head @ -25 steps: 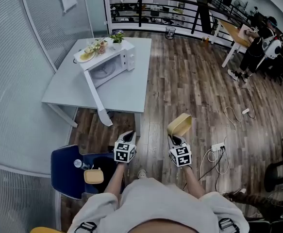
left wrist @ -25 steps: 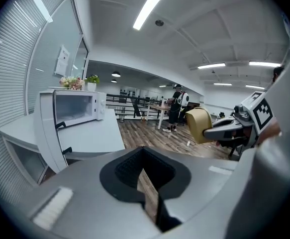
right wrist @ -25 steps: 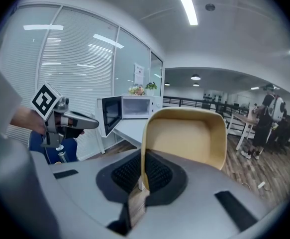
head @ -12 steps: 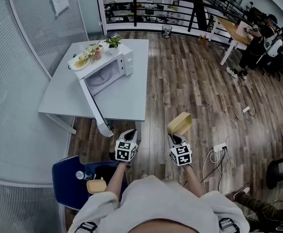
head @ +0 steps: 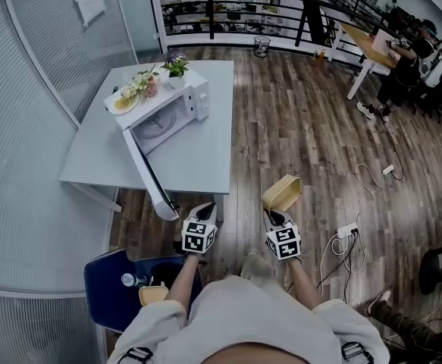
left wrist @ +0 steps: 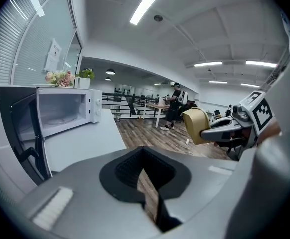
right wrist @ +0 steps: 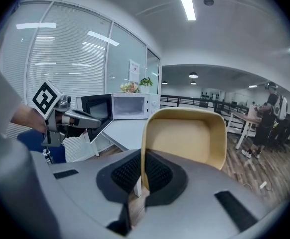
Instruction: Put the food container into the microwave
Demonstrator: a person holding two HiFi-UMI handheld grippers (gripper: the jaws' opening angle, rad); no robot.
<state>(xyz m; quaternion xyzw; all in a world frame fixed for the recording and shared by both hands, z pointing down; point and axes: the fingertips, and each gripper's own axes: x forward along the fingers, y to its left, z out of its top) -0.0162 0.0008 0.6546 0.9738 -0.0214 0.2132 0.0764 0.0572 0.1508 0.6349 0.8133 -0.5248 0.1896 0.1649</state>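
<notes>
The food container (head: 281,193) is clamped in your right hand-held gripper (head: 272,217), in the air over the wooden floor (head: 296,127), short of the worktop (head: 198,158) and well apart from the microwave (head: 167,108).

The worktop is a pale grey table. The microwave stands toward its far left part. The microwave door (head: 148,173) is swung fully open and reaches past the near edge of the worktop, toward you. The left gripper view shows the lit cavity (left wrist: 60,113) with a turntable plate inside.

Both of your forearms reach forward from the body, side by side and about level, marker cubes facing up. Your left hand-held gripper (head: 204,212) is just beside the tip of the open door. Its jaws are together, with only a thin slit between them and nothing in it.

The right jaws grip one wall of the food container near the rim. The container is tan and rectangular with rounded corners. It is tipped on its side, so that its open mouth faces back along the gripper; see the right gripper view (right wrist: 187,136).

A plate of food (head: 122,101) and a small potted plant (head: 177,65) sit on top of the microwave. A blue chair (head: 103,279) at your lower left carries a bottle (head: 130,280).
</notes>
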